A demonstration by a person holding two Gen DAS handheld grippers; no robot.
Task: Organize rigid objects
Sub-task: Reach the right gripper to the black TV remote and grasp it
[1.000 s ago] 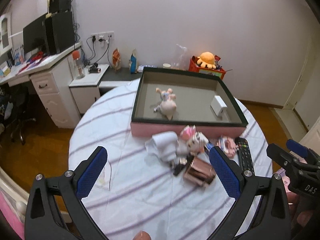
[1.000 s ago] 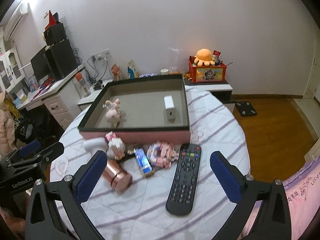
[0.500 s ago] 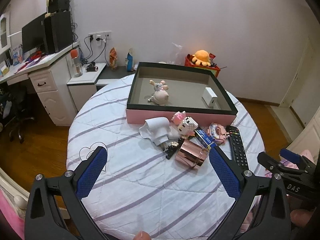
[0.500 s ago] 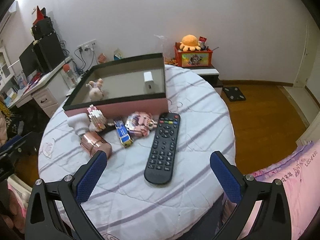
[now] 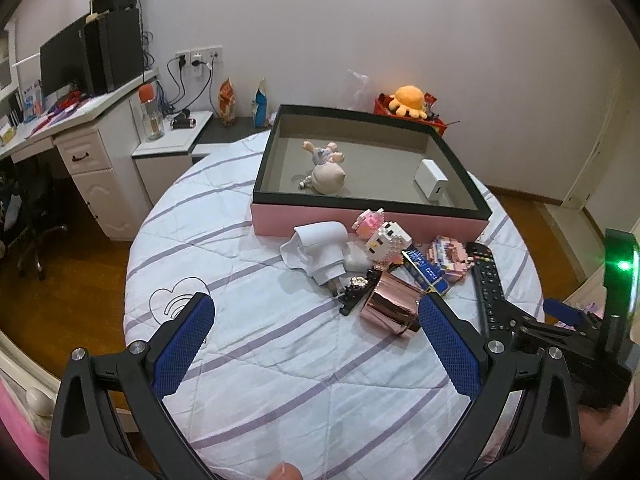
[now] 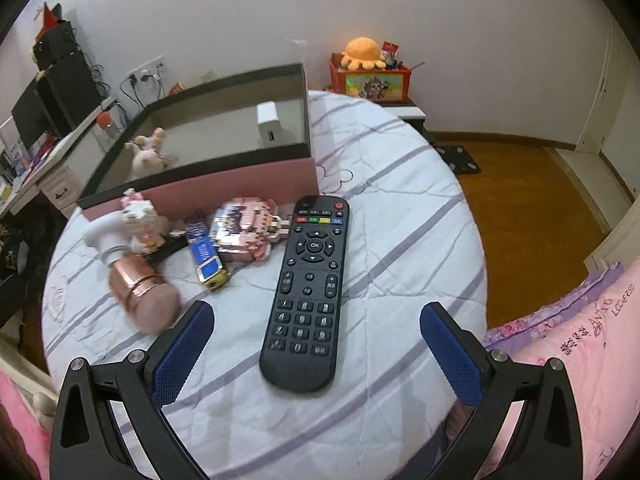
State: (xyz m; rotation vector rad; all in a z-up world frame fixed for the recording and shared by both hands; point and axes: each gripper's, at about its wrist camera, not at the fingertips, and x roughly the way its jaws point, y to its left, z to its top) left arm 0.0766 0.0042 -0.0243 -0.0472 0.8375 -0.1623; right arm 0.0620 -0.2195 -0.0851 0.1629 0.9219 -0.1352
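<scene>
A pink box with a dark rim (image 5: 368,222) (image 6: 224,184) stands at the back of the round table and holds a pig figurine (image 5: 328,174) (image 6: 146,158) and a white charger block (image 5: 431,179) (image 6: 267,123). In front of it lie a white plug adapter (image 5: 320,250), a block cat figure (image 5: 386,242) (image 6: 138,216), a rose-gold cylinder (image 5: 390,302) (image 6: 142,292), a blue lighter (image 6: 206,254), a pink block model (image 6: 248,232) and a black remote (image 6: 310,284) (image 5: 486,284). My left gripper (image 5: 316,334) hovers open near the cylinder. My right gripper (image 6: 316,338) is open just behind the remote's near end.
The table wears a white quilted cover with purple stripes (image 5: 256,344). A desk with a monitor (image 5: 80,80) stands at left, a red toy box with an orange plush (image 6: 372,76) behind. Pink bedding (image 6: 580,340) lies to the right, wooden floor (image 6: 528,200) beyond.
Both grippers have pulled back and lowered toward the table's near side. The right view has swung left-to-right so the remote now lies between its fingers. No object was taken hold of.
</scene>
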